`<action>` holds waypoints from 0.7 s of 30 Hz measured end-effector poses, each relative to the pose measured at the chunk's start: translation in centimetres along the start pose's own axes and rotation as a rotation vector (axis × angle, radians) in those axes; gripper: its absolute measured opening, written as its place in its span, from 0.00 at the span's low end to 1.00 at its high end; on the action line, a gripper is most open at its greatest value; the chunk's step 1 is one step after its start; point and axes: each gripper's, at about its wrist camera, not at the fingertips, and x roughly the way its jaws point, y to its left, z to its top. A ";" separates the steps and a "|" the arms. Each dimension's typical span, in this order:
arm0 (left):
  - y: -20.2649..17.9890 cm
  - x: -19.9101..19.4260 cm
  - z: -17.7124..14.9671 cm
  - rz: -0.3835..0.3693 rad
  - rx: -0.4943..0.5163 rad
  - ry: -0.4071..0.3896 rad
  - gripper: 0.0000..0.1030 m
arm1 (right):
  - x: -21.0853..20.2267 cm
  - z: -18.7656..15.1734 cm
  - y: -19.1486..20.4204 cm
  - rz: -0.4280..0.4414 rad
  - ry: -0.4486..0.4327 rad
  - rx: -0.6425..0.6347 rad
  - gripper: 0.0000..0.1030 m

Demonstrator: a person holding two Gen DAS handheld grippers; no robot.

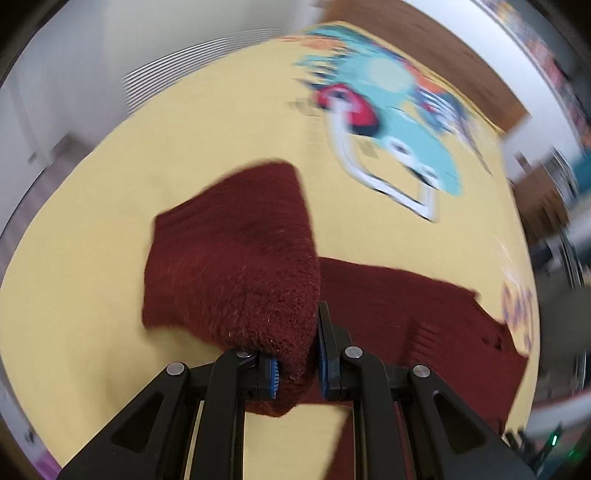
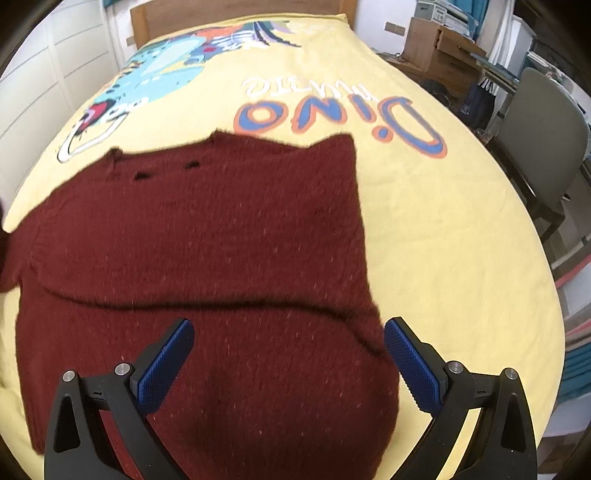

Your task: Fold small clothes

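A dark red knitted sweater (image 2: 207, 236) lies spread on a yellow bedspread (image 2: 443, 229). In the left wrist view my left gripper (image 1: 297, 363) is shut on a bunched part of the sweater (image 1: 236, 258), which is lifted off the bedspread and hangs forward over the fingers; the picture is blurred by motion. The remainder of the garment (image 1: 406, 314) lies flat to the right. In the right wrist view my right gripper (image 2: 288, 363) stands open above the sweater's lower part, its blue pads (image 2: 166, 365) apart, nothing between them. A fold line crosses the sweater just ahead of it.
The bedspread carries a dinosaur print (image 2: 155, 70) and large lettering (image 2: 332, 110). A wooden headboard (image 2: 236, 11) is at the far end. A grey chair (image 2: 539, 140), a desk with boxes (image 2: 439, 48) stand right of the bed; white cupboard doors (image 2: 55, 74) on the left.
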 end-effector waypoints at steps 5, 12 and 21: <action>-8.3 1.1 -0.8 -0.127 0.098 0.028 0.12 | -0.9 1.3 -0.8 0.012 -0.032 0.023 0.99; -20.7 3.7 -3.9 -0.251 0.269 0.070 0.12 | -2.0 2.8 -1.6 0.014 -0.065 0.017 0.99; -29.7 10.5 -11.5 -0.204 0.446 0.176 0.12 | -1.3 1.7 -2.9 -0.004 -0.017 0.027 0.99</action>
